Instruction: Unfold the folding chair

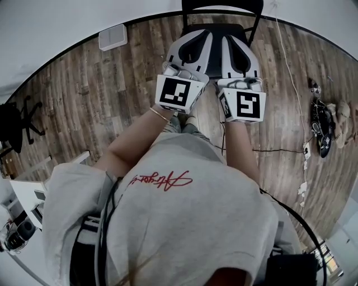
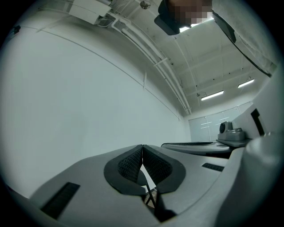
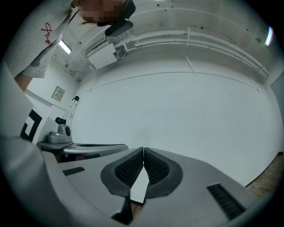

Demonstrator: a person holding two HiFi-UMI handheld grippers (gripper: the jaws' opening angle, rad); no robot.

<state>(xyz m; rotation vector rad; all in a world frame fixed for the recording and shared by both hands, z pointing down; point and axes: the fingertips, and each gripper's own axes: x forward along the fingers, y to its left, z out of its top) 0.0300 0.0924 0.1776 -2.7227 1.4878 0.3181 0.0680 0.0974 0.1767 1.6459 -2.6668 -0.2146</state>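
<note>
Both grippers sit side by side, right in front of the chair [image 1: 251, 11]. The left gripper [image 1: 202, 34] has its jaws pressed together with nothing between them. The right gripper [image 1: 235, 40] is the same, clamped on empty air. The black chair stands on the wood floor [image 1: 112, 95], just beyond the tips, its seat partly hidden behind them.
</note>
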